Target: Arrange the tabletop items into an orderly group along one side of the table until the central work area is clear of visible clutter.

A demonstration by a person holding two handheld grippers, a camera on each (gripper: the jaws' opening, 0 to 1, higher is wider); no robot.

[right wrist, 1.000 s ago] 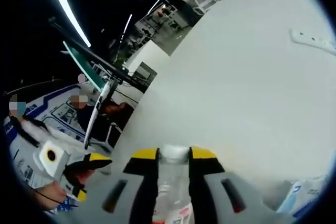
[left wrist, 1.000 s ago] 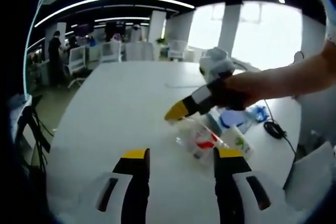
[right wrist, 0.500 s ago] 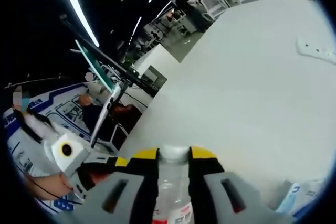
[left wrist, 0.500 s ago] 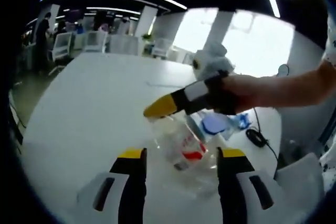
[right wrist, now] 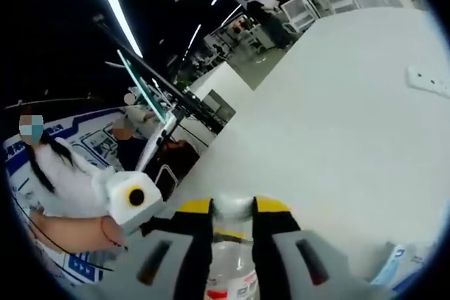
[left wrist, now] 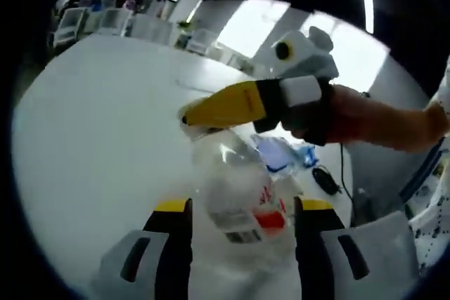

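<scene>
A clear plastic bottle (left wrist: 235, 198) with a red and white label is held above the white table (left wrist: 84, 117). My right gripper (left wrist: 190, 119) comes in from the right of the left gripper view, held by a person's hand (left wrist: 358, 114), and is shut on the bottle's neck. In the right gripper view the bottle's white cap (right wrist: 232, 206) sits pinched in my right gripper (right wrist: 233, 209). My left gripper (left wrist: 245, 206) is open, one jaw on each side of the bottle's body. In the right gripper view my left gripper (right wrist: 140, 205) shows at the lower left.
Blue and white packets (left wrist: 281, 154) and a black cable (left wrist: 325, 178) lie behind the bottle. A white power strip (right wrist: 429, 79) lies on the table (right wrist: 351, 124) at the far right, and a blue-white packet (right wrist: 395, 261) sits at the lower right. Office chairs stand beyond the table.
My left gripper has closed in on the bottle, so the bottle's body now sits between its open jaws. The right gripper has kept its hold on the neck.
</scene>
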